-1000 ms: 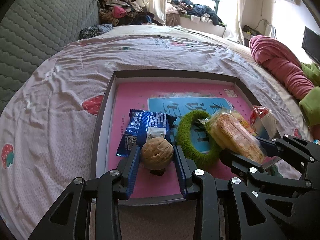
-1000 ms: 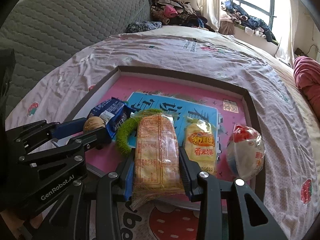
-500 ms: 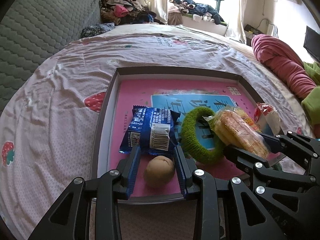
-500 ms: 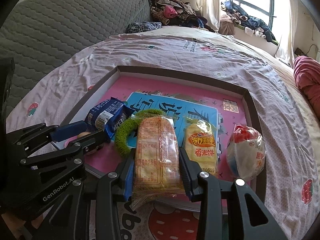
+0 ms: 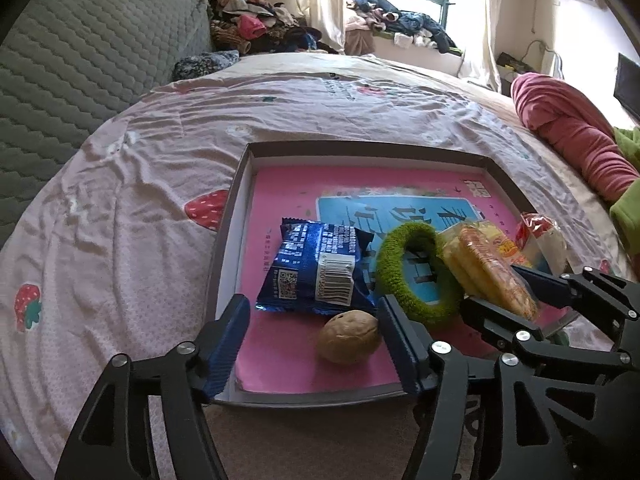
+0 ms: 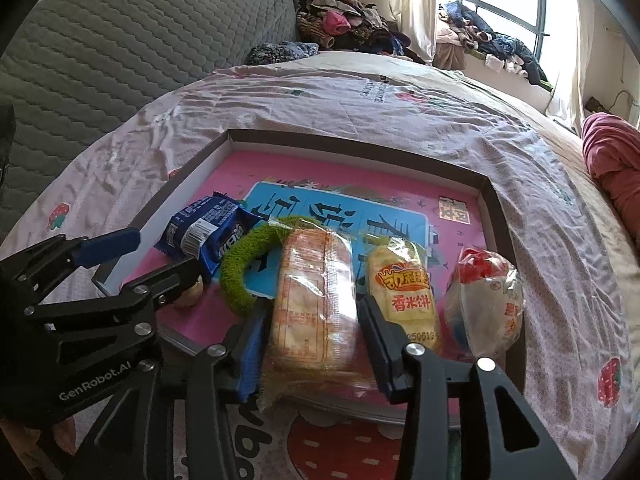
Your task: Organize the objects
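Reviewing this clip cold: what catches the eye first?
The shallow tray with its bright pink floor, lying on the strawberry-print bedsheet, stands out first. The right gripper clamps a clear cracker pack at the tray's near edge. The left gripper is open, with a walnut lying loose between its fingers.
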The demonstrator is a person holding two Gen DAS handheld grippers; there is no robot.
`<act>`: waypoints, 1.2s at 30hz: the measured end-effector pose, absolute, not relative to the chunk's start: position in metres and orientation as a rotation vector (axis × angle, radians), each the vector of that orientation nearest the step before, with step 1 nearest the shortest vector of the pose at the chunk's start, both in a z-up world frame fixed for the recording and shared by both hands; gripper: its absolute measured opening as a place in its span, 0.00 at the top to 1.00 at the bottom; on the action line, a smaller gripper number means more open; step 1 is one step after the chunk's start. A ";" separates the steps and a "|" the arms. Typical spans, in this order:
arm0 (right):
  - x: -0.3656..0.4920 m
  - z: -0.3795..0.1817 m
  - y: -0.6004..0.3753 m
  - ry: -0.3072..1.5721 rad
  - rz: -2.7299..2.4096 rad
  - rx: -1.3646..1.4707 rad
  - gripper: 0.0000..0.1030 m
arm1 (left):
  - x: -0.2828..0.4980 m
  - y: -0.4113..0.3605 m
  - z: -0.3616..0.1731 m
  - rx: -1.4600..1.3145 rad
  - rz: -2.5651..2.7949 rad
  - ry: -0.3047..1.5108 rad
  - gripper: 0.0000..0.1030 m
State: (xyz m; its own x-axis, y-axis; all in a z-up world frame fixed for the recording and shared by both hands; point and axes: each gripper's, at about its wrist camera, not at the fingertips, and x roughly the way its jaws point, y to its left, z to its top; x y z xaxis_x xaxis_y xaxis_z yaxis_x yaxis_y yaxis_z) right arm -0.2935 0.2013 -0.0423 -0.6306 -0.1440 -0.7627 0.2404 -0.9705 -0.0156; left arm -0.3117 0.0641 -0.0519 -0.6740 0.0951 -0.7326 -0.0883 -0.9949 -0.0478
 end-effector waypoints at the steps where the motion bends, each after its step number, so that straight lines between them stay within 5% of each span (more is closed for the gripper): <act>1: -0.293 -0.042 0.202 0.166 -2.655 1.222 0.54 | -0.311 0.064 -0.051 -1.219 2.791 -0.007 0.29; 31: -0.272 -0.012 0.217 0.103 -2.739 1.158 0.08 | -0.286 0.050 -0.024 -1.153 2.884 0.003 0.03; 36: -0.260 -0.002 0.219 0.132 -2.765 1.147 0.06 | -0.270 0.047 -0.014 -1.129 2.884 -0.001 0.01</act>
State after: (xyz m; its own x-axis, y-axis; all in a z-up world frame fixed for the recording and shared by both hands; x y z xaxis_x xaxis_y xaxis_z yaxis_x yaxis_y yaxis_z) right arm -0.2602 0.2188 -0.0021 -0.6980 -0.1000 -0.7091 0.1671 -0.9856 -0.0254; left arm -0.2704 0.0474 -0.0136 -0.7334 0.0420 -0.6785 -0.0416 -0.9990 -0.0169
